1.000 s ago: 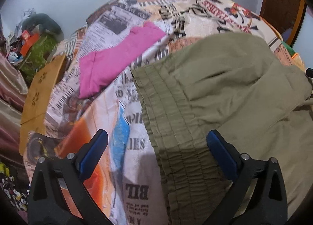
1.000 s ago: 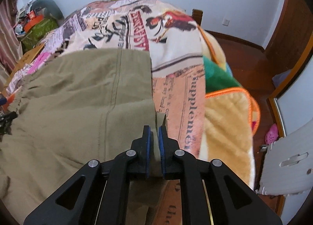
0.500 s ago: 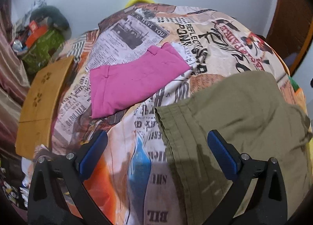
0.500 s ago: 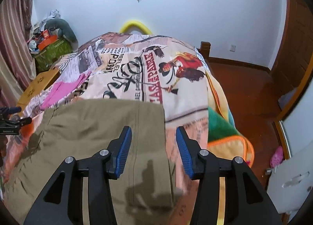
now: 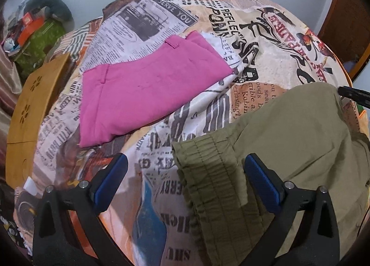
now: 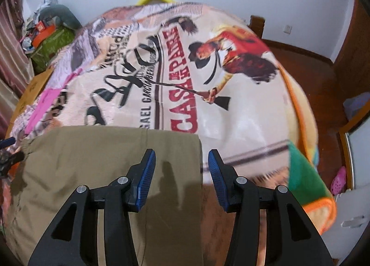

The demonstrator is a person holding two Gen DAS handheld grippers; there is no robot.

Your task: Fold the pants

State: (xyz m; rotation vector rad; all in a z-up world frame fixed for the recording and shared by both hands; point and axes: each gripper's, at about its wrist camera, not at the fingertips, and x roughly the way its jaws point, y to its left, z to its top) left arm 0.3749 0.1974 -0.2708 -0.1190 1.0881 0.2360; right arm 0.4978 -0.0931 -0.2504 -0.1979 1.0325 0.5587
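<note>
Left wrist view, left tool (image 5: 185, 180) agape above olive pants (image 5: 289, 150), gripping nothing

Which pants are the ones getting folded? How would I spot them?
Look at the bed covered in newspaper-and-poster print. Two garments lie on it: folded pink pants farther back, and the olive-green pants nearest the open left gripper. Pick the olive ones, with the gathered, ribbed waistband.

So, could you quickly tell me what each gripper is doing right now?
Left gripper: open, holding nothing, above the olive pants' waistband.
Right gripper: open, holding nothing, over the pants' edge.
</note>
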